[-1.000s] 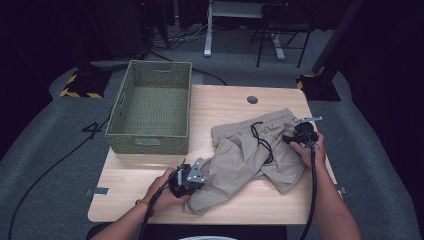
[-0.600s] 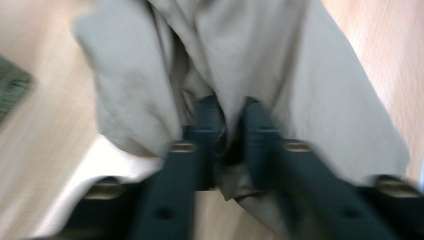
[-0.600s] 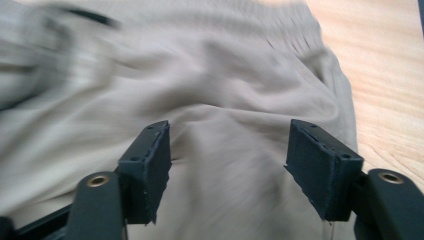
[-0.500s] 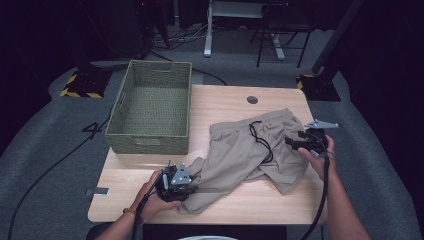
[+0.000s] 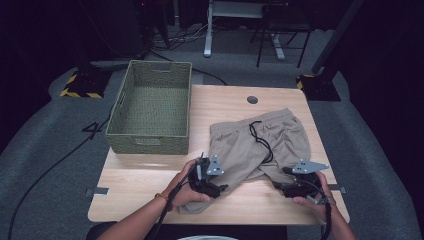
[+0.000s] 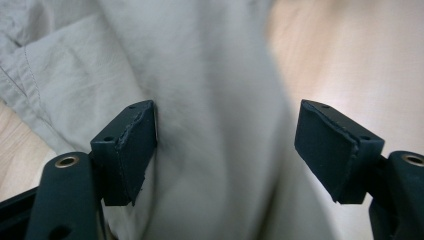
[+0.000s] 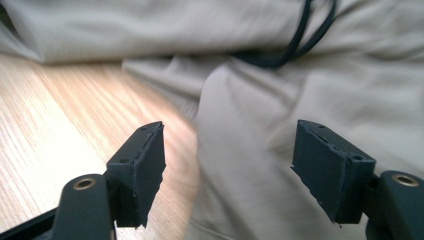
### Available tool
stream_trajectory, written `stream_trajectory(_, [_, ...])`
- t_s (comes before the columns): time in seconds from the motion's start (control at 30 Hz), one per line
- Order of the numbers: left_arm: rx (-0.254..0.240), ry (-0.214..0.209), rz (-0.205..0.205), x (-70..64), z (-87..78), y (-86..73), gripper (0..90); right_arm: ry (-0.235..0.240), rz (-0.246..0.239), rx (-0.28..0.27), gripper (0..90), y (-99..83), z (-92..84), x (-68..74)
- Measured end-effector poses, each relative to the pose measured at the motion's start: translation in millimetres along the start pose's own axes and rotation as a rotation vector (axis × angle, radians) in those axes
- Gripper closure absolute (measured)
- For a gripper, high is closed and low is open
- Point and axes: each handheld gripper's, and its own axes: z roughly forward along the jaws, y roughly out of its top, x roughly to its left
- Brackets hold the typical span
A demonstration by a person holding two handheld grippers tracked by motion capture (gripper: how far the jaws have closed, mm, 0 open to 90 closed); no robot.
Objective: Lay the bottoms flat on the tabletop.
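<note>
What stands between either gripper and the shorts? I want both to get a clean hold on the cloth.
Nothing visible does. The shorts lie flat on the table. Each open gripper, left and right, already has beige cloth right before its jaws. The basket sits apart, off to the left.

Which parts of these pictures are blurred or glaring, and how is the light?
High view: the pale wooden table is lit, the room behind is dark. Left gripper view: the beige cloth shorts are soft, the wood at right glares. Right gripper view: blur at the cloth edge, sharp black drawstring.
</note>
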Motion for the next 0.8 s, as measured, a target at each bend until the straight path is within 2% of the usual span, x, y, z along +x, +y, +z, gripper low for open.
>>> stream_trajectory(0.03, [0.012, 0.006, -0.006, 1.7, 4.5, 0.5, 29.6, -0.011, -0.012, 0.024, 31.7, -2.1, 5.7, -0.1])
stream_trajectory(0.1, [0.034, 0.009, -0.005, 4.8, 11.4, 0.2, 41.2, -0.026, -0.012, 0.039, 37.8, -3.7, 13.7, -1.7])
stream_trajectory(0.13, [0.038, 0.021, -0.002, 6.1, 13.8, -0.4, 45.7, -0.028, -0.006, 0.036, 45.3, -3.4, 15.8, -3.0])
stream_trajectory(0.2, [0.053, 0.009, -0.004, 9.4, 15.8, -1.8, 58.0, -0.050, -0.004, 0.037, 57.7, -1.2, 17.5, -6.0])
stream_trajectory(0.23, [0.058, 0.007, 0.001, 10.5, 16.1, -2.3, 64.6, -0.064, -0.011, 0.039, 66.6, 0.0, 17.8, -7.5])
stream_trajectory(0.33, [0.066, 0.033, 0.017, 13.3, 12.6, -3.1, 83.7, -0.077, -0.043, 0.051, 83.8, 3.9, 17.0, -10.5])
stream_trajectory(0.43, [0.061, 0.083, 0.033, 14.4, 4.1, -1.7, 86.8, -0.069, -0.085, 0.043, 87.2, 11.0, 7.7, -10.6])
stream_trajectory(0.5, [0.037, 0.119, 0.019, 17.4, -4.4, 0.2, 87.0, -0.063, -0.085, -0.016, 87.2, 19.4, -9.7, -11.4])
stream_trajectory(0.57, [0.012, 0.145, -0.003, 23.7, -13.0, 3.2, 87.0, -0.070, -0.075, -0.107, 87.2, 31.1, -35.3, -15.1])
stream_trajectory(0.6, [0.003, 0.155, -0.008, 26.5, -16.0, 4.4, 86.9, -0.087, -0.069, -0.154, 87.3, 37.1, -49.2, -18.2])
stream_trajectory(0.67, [-0.017, 0.176, -0.042, 34.1, -23.4, 6.9, 86.8, -0.112, -0.047, -0.230, 87.3, 46.0, -71.9, -24.9])
stream_trajectory(0.7, [-0.022, 0.171, -0.057, 37.9, -26.4, 7.3, 86.8, -0.135, -0.033, -0.266, 87.2, 50.7, -85.4, -31.0])
stream_trajectory(0.73, [-0.028, 0.174, -0.069, 39.9, -27.4, 7.5, 86.7, -0.157, -0.019, -0.290, 87.3, 53.5, -93.8, -36.3])
stream_trajectory(0.77, [-0.021, 0.195, -0.075, 42.8, -28.9, 7.4, 86.7, -0.178, -0.010, -0.302, 87.3, 55.1, -99.1, -40.6])
stream_trajectory(0.8, [-0.014, 0.204, -0.079, 44.8, -28.6, 6.8, 86.7, -0.208, 0.018, -0.319, 87.2, 57.0, -105.6, -49.3])
